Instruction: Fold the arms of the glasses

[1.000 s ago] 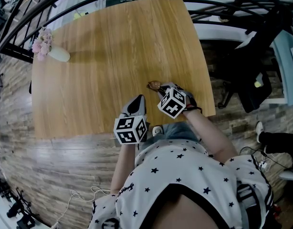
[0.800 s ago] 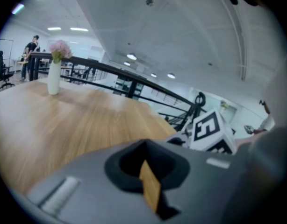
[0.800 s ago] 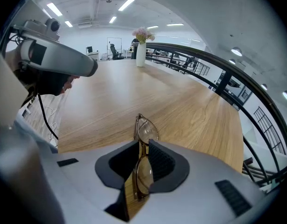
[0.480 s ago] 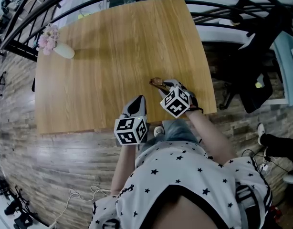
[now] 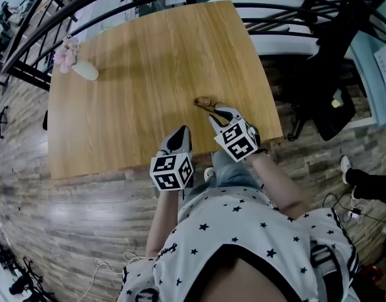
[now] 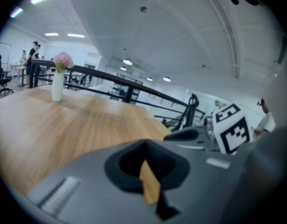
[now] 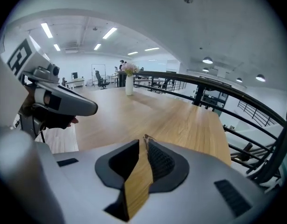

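Observation:
The brown-framed glasses show only in the head view, near the table's front right, at the tips of my right gripper. In the right gripper view that gripper has its jaws closed to a point on a thin dark sliver, apparently an arm of the glasses; the rest is hidden below the jaws. My left gripper hovers over the table's front edge, to the left of the glasses and apart from them. Its jaws are shut with nothing between them.
A white vase with pink flowers stands at the far left corner of the wooden table, also seen as the vase and the vase. Black railings run behind the table. A dark chair stands to the right.
My right gripper has risen and rolled, its marker cube now larger and lower in the head view, the glasses still at its tips. The left gripper drifted slightly.

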### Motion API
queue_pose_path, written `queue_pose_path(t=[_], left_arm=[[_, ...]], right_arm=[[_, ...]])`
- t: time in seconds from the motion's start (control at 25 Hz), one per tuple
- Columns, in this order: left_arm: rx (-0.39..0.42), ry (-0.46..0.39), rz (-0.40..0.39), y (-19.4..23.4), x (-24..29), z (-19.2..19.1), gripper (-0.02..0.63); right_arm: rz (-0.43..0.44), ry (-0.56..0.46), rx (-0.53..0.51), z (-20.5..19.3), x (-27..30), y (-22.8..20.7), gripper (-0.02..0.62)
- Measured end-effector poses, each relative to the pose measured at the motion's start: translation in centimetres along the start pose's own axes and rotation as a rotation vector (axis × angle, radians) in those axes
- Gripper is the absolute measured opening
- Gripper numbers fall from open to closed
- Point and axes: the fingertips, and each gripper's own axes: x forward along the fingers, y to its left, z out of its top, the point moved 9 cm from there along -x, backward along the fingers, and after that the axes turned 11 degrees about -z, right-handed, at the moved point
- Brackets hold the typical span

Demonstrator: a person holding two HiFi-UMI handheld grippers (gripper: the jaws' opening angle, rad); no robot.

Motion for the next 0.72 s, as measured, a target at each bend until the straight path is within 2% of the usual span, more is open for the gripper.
queue_pose_path(t=[0.52,0.72], left_arm=[[0.018,-0.029,-0.033,-2.9,-1.8,-2.0,0.006],[0.013,-0.044,-0.030,-3.3,-2.0,-1.8,0.006]], right_arm=[[0.004,-0.163,0.248,-2.5,-7.6,1.3,0.029],[-0.009,-0.210,0.298,-2.6,-9.7,0.9,0.025]])
